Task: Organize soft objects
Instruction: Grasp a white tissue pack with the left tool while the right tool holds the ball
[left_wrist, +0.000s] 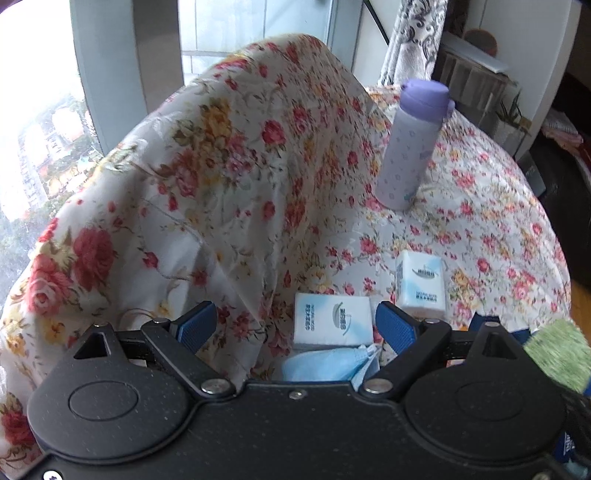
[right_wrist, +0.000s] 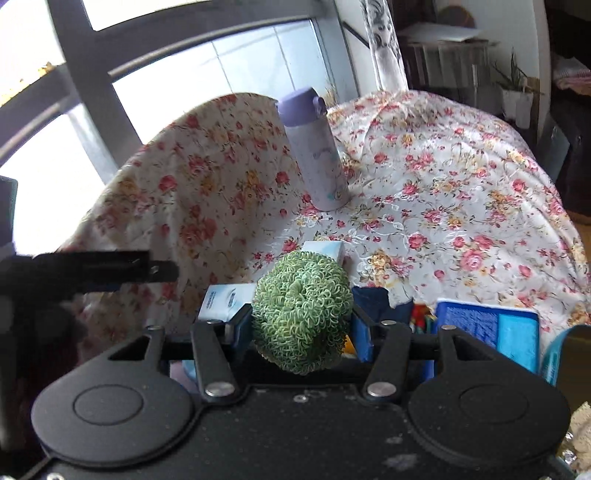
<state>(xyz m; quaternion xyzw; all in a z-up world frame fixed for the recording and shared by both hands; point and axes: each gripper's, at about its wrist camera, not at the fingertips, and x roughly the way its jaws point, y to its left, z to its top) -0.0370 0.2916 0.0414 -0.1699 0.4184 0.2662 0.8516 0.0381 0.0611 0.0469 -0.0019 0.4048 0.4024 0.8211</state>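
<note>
In the left wrist view the left gripper (left_wrist: 295, 325) hangs with its blue-padded jaws spread wide and nothing between them; just ahead, between the fingers, a tissue pack (left_wrist: 332, 320) lies flat on the floral cloth (left_wrist: 480, 229), and a light blue face mask (left_wrist: 325, 365) sits crumpled just below it, touching its near edge; a second tissue pack (left_wrist: 421, 284) stands a little further off to the right, and a lilac bottle (left_wrist: 413, 147) stands upright beyond — the cloth rises in a tall draped fold on the left, with a window behind; at the right edge a blurred bit of green scrubber (left_wrist: 557, 356) shows. In the right wrist view the right gripper (right_wrist: 301, 325) has its jaws closed on that green looped scrubber (right_wrist: 301, 314), pinched on both sides and held above the cloth; a tissue pack (right_wrist: 223, 299) peeks out to its left and another (right_wrist: 325, 249) just behind it; the bottle (right_wrist: 317, 151) stands further back; a blue container (right_wrist: 491, 328) sits to the right — its contents too blurred to tell.
</note>
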